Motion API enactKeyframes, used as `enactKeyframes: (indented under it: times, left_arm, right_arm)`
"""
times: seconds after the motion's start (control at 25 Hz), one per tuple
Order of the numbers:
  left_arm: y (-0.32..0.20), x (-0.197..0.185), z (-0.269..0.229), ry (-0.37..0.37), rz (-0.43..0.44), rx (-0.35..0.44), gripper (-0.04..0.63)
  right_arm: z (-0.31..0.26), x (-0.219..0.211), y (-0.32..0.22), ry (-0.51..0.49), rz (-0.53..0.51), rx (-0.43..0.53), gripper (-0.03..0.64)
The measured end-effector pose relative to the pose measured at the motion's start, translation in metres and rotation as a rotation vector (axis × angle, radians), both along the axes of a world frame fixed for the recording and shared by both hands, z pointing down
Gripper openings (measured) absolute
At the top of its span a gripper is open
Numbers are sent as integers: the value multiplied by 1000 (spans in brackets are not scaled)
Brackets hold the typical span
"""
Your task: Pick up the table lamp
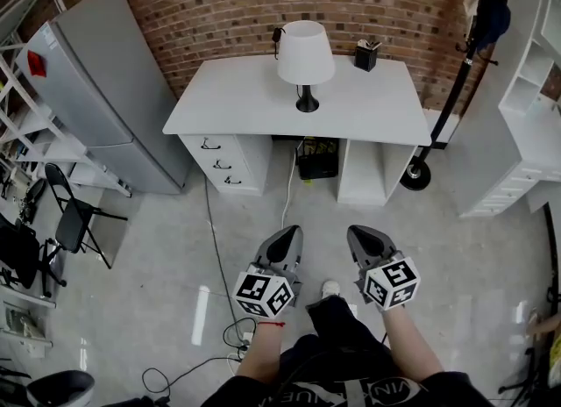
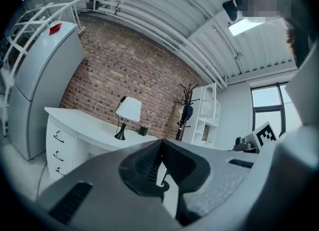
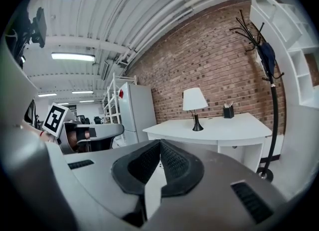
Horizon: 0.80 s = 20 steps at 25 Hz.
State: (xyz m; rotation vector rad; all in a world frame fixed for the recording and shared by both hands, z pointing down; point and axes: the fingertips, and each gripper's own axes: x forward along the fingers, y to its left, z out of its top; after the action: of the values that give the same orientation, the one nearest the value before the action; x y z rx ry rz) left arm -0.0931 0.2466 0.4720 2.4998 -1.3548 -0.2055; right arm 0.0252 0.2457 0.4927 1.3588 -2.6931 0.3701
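Note:
The table lamp, with a white shade on a thin black stem and round black foot, stands upright on the white desk against the brick wall. It also shows far ahead as the lamp in the left gripper view and the lamp in the right gripper view. My left gripper and right gripper are held side by side over the floor, well short of the desk. Both are shut with nothing between the jaws.
A black pen holder sits on the desk right of the lamp. A grey refrigerator stands left, a coat rack and white shelves right. Cables trail across the floor; folding chairs stand at left.

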Motion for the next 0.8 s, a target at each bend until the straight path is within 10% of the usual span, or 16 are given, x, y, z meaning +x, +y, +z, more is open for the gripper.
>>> enactKeyframes:
  times: [0.8]
  left_arm:
    - [-188, 8, -21, -41, -43, 26, 6]
  right_arm:
    - [-12, -14, -190, -26, -108, 24, 3]
